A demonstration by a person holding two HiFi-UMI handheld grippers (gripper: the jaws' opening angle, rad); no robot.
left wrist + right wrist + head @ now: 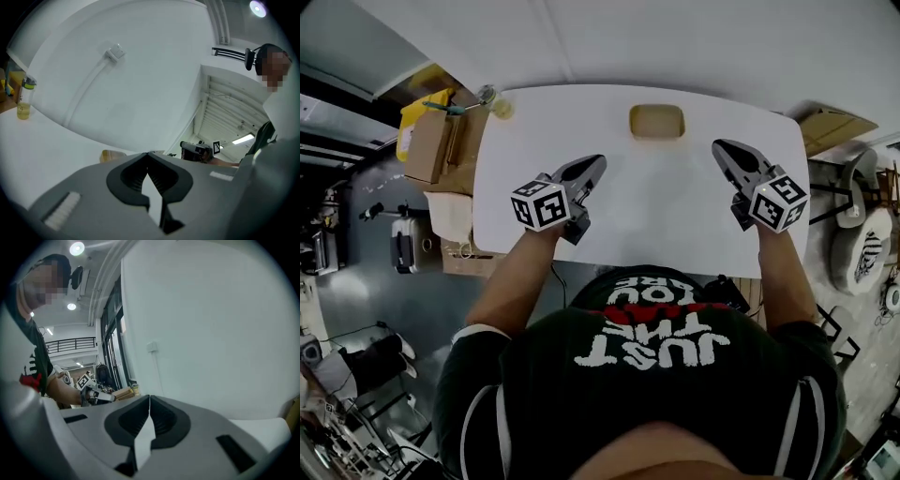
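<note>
The left tongs (pixel 595 164) are pressed together. In the left gripper view the two tips (pixel 148 154) meet, and nothing sits between them. The right tongs (pixel 719 145) are pressed together too. In the right gripper view the tips (pixel 149 398) touch, and they pinch nothing.

Both tongs are held over the white desk (pixel 666 216), well apart from each other. The left tongs are on the left half and the right tongs are on the right half. Each pair of tongs leans in a little toward the middle of the far side.

A small tan tray (pixel 656 122) lies on the desk near the far edge. In the head view it is at about 2 o'clock from the left tongs and at about 10 o'clock from the right tongs. It is between the two tips but farther away from the person. No tongs touch it. In the left gripper view the tan tray (pixel 111 155) peeks out just left of the tips.

A small bottle (pixel 499 105) stands at the far left corner of the desk, at about 10 o'clock from the left tongs. Brown boxes (pixel 431 150) sit beside the desk at 9 o'clock.
</note>
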